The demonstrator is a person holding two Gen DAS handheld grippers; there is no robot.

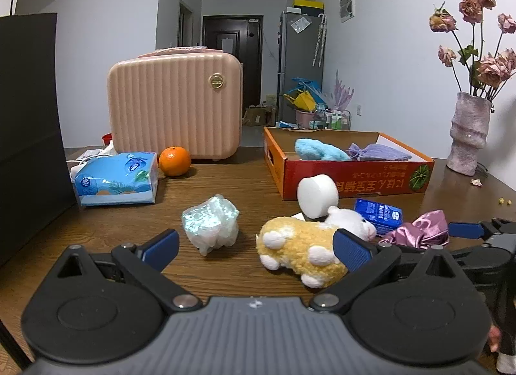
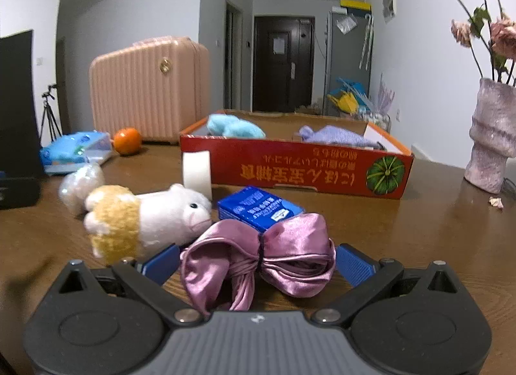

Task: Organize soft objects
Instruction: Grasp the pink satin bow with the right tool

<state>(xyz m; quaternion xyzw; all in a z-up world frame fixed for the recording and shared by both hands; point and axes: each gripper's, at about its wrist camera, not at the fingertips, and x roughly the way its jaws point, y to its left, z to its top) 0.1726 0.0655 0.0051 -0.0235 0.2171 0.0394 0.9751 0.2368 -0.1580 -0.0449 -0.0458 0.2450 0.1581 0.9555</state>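
Note:
A yellow-and-white plush sheep (image 1: pixel 303 247) lies on the wooden table (image 1: pixel 225 181), also in the right wrist view (image 2: pixel 142 217). My left gripper (image 1: pixel 256 247) is open, with the sheep against its right finger and a crumpled iridescent wrap (image 1: pixel 211 223) between the fingers, further out. My right gripper (image 2: pixel 258 262) is open around a pink satin bow (image 2: pixel 258 255), which also shows in the left wrist view (image 1: pixel 419 230). A red cardboard box (image 2: pixel 296 168) holds a blue plush (image 2: pixel 233 126) and a lilac pouch (image 2: pixel 335 136).
A white tape roll (image 1: pixel 317 196) and a blue packet (image 2: pixel 258 207) lie before the box. A tissue pack (image 1: pixel 116 178), an orange (image 1: pixel 174 160) and a pink case (image 1: pixel 175 104) stand at back left. A vase of dried roses (image 1: pixel 467 133) stands right.

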